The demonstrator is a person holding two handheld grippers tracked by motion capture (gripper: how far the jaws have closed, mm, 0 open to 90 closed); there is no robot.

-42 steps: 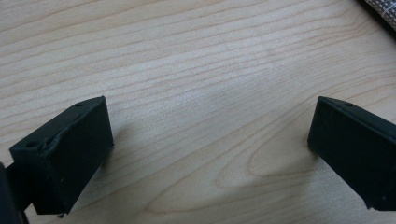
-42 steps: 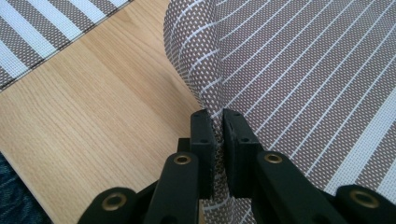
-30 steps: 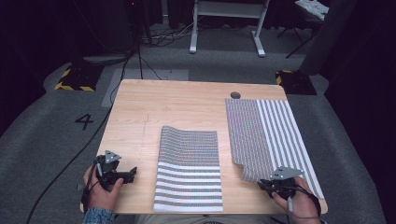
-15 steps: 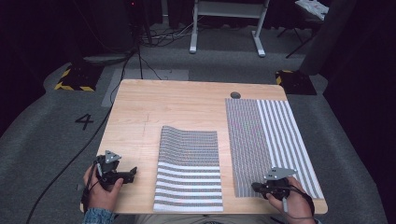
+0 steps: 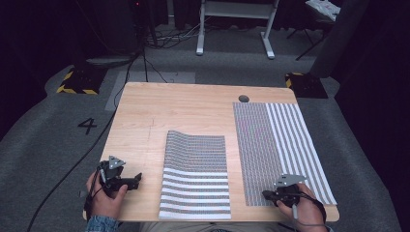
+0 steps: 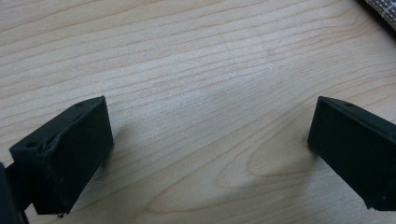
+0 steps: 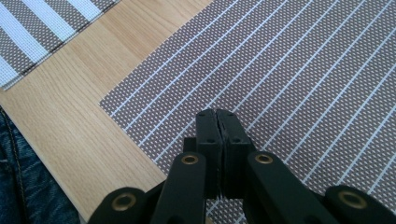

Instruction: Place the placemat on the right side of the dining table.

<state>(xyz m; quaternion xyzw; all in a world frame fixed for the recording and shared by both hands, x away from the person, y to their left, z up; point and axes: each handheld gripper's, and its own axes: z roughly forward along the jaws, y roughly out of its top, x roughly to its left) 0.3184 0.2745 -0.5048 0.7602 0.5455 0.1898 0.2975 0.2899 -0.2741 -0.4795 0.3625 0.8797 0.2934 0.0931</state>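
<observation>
While the left gripper waits over bare wood near the front left corner, its jaws spread wide with nothing between them, the right gripper sits low over the near left corner of the striped mat on the right side of the table. Its jaws have just been closing and now stand pressed together; in the right gripper view the two black pads meet face to face above the weave, and I can see no fold of the mat caught between them, so it looks more like a press on the corner than a pinch. That mat lies flat and long, running from the front edge back toward a small dark hole in the tabletop. It is a stiff woven mesh, grey-brown, with fine white lines on its left half and broad white bands on its right. A second mat of the same weave lies at the middle front, its far end rising in a slight hump, broad stripes nearest the person and a finer pattern behind. Holding the corner down would, I judge, flatten or steady the right mat, while the idle hand stays clear. The pale wood is smooth and grained.
</observation>
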